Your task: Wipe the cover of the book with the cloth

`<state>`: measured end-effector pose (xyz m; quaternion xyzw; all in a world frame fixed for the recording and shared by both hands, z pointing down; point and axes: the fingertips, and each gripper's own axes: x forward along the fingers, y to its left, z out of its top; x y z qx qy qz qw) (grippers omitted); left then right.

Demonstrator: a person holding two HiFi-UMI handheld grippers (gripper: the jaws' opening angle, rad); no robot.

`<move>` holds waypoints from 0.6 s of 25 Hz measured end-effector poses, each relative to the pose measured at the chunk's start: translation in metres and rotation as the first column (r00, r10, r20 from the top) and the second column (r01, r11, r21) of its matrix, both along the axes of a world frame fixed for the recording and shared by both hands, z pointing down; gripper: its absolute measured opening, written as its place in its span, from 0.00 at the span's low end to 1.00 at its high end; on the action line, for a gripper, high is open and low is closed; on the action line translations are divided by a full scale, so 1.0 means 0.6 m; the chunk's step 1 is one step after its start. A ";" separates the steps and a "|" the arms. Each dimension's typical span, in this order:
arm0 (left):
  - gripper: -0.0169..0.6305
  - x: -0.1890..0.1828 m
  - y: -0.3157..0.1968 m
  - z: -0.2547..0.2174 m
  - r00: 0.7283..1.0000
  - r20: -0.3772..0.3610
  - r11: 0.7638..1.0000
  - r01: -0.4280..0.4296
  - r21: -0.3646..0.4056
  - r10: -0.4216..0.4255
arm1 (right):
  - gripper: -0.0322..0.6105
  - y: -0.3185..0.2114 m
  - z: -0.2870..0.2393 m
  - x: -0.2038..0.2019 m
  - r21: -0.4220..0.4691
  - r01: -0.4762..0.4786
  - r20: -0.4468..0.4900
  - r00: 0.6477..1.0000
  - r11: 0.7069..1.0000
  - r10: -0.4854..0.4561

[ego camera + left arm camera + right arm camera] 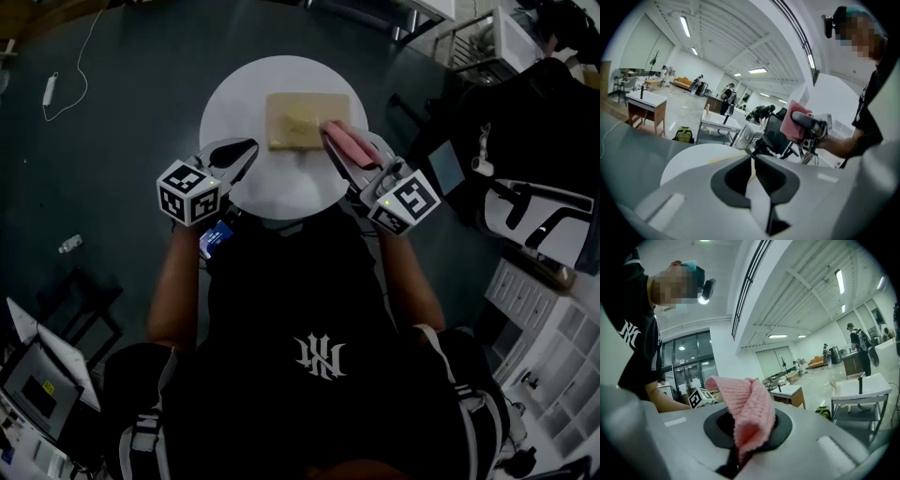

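A tan book point(298, 120) lies flat on the far half of the round white table point(281, 192). My right gripper point(330, 131) is shut on a pink knitted cloth point(348, 143), which hangs over the book's right edge. In the right gripper view the cloth point(748, 412) folds out from between the jaws, lifted clear. My left gripper point(249, 147) hovers over the table's left side, just left of the book. Its jaws point(752, 157) stand slightly parted with nothing between them. From the left gripper view, the right gripper point(809, 123) and the cloth point(791, 125) show ahead.
Dark floor surrounds the small table. A white cable point(58, 92) lies on the floor at far left. Black chairs and bags point(525, 112) crowd the right side. A laptop point(37, 380) sits at lower left, white shelving point(553, 342) at lower right.
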<state>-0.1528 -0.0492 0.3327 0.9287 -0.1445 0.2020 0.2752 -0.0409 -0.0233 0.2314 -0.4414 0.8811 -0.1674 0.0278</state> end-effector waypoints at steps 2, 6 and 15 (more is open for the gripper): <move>0.08 0.018 0.002 0.022 0.997 0.051 0.999 0.053 -0.010 -0.052 | 0.07 -0.012 0.020 0.041 -0.016 0.048 0.003 0.999 0.999 -0.048; 0.11 0.028 -0.002 0.047 0.980 0.144 0.990 0.144 -0.008 -0.141 | 0.07 -0.051 0.071 0.090 -0.065 0.116 0.003 0.993 0.991 -0.116; 0.16 -0.009 -0.037 0.181 0.949 0.293 0.992 0.124 -0.014 -0.115 | 0.08 -0.140 0.218 0.039 -0.149 0.204 -0.104 0.970 0.968 -0.221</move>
